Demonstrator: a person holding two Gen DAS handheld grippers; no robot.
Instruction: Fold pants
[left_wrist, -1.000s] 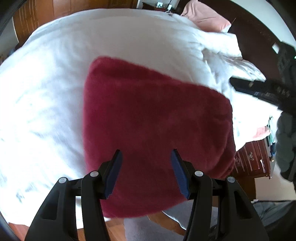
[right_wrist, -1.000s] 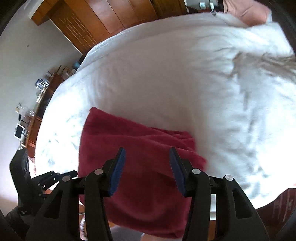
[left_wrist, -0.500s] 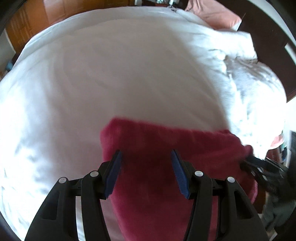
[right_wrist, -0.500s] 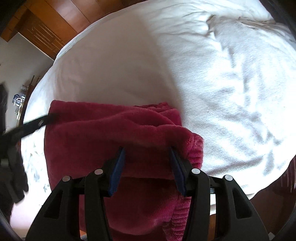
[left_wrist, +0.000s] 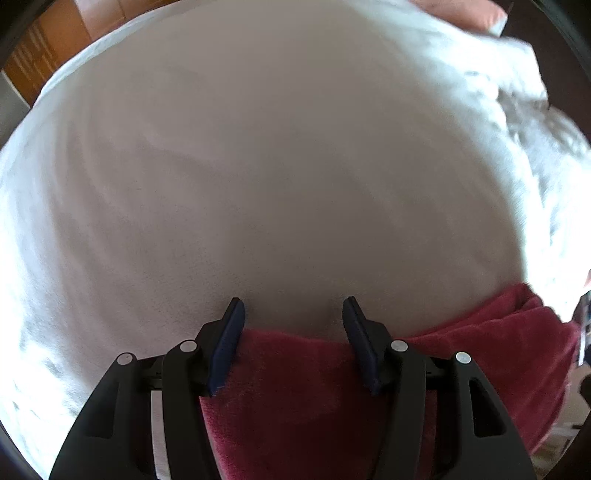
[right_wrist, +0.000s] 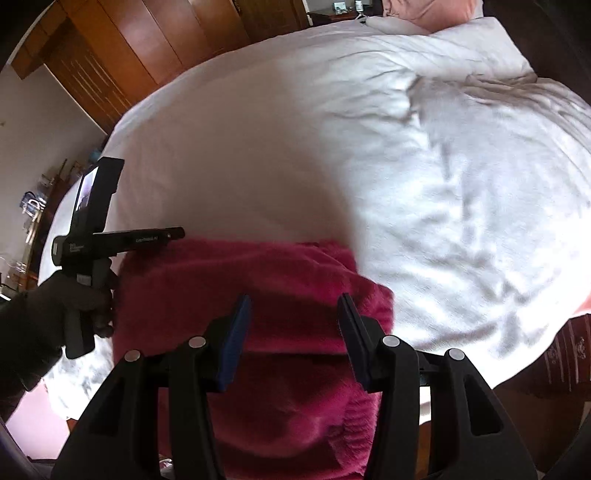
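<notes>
My left gripper (left_wrist: 291, 314) and right gripper (right_wrist: 293, 308), jaws parted and holding nothing, point down over the folded crimson fleece pants (right_wrist: 258, 273), which lie at the near edge of the white-covered bed (right_wrist: 406, 147). Judgement: both are poised at the fold's far edge to take hold for the next fold.

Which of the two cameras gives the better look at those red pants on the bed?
The right wrist view: the red pants fill its lower middle, showing the far folded edge and a ribbed band. The left wrist view catches only a strip of the red pants along the bottom, partly hidden behind the fingers.
</notes>
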